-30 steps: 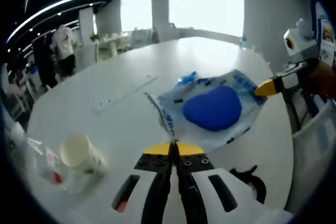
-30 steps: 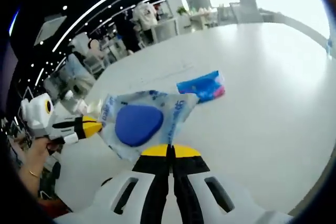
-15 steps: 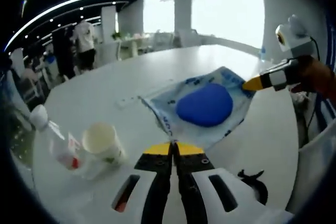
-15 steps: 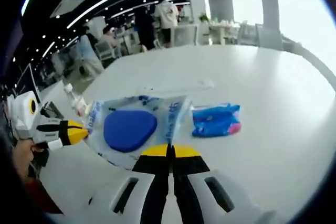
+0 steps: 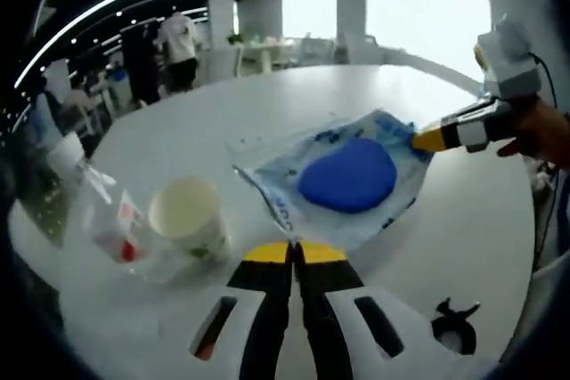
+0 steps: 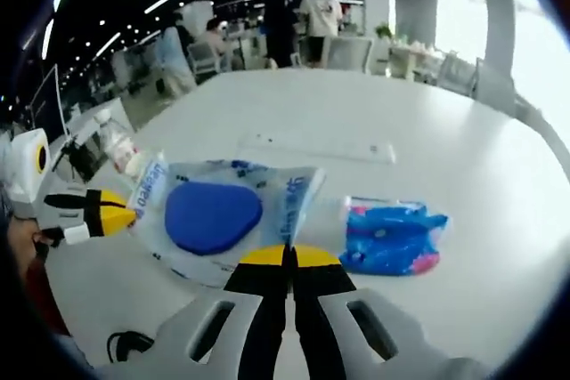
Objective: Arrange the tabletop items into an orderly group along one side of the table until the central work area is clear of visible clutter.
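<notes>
A clear printed plastic bag (image 5: pixel 352 175) with a blue pad inside is stretched between both grippers just over the white table (image 5: pixel 267 104). My left gripper (image 5: pixel 294 253) is shut on the bag's near edge. The right gripper (image 5: pixel 426 140) comes in from the right, pinching the far corner. In the right gripper view the bag (image 6: pixel 214 215) lies ahead of my shut right gripper (image 6: pixel 289 256), with the left gripper (image 6: pixel 120 215) at its left edge. A white paper cup (image 5: pixel 189 215) stands beside a lying plastic bottle (image 5: pixel 107 220). A blue packet (image 6: pixel 392 238) lies right of the bag.
A long white strip (image 6: pixel 321 144) lies flat on the table beyond the bag. A black clip (image 5: pixel 454 327) rests near the table's edge. Several people, chairs and desks stand in the room behind (image 6: pixel 312 20). A hand (image 5: pixel 539 131) holds the right gripper.
Both grippers kept hold of the bag while the views swung. The cup and bottle now sit closer in the left gripper view, and the blue packet is nearer the bag in the right gripper view.
</notes>
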Action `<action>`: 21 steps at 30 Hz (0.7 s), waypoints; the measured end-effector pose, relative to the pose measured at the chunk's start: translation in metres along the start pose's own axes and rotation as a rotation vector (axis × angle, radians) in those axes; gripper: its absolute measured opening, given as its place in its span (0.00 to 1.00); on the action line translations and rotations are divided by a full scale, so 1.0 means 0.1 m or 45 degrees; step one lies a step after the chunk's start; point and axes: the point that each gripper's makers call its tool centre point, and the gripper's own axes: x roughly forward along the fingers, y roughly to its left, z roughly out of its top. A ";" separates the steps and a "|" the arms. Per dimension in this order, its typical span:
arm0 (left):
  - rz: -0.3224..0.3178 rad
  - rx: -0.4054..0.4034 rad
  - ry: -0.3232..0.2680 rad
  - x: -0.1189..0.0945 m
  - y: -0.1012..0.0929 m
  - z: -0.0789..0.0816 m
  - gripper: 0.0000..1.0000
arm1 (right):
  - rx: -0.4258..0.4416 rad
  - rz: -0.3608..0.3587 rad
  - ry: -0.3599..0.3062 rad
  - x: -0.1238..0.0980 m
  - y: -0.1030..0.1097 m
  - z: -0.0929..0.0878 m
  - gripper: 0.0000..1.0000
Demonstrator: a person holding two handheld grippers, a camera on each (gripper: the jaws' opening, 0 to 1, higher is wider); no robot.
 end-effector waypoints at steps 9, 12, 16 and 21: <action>0.081 0.033 0.023 0.29 0.17 -0.08 0.00 | 0.003 0.023 0.029 0.35 -0.05 -0.07 0.01; 0.086 0.057 0.026 0.39 0.17 -0.09 0.00 | 0.047 0.009 0.052 0.41 -0.09 -0.13 0.01; 0.078 0.028 0.026 0.47 0.14 -0.13 0.00 | 0.064 -0.022 0.045 0.45 -0.12 -0.16 0.01; 0.104 0.029 0.015 0.55 0.18 -0.13 0.00 | 0.052 -0.072 0.052 0.50 -0.11 -0.20 0.01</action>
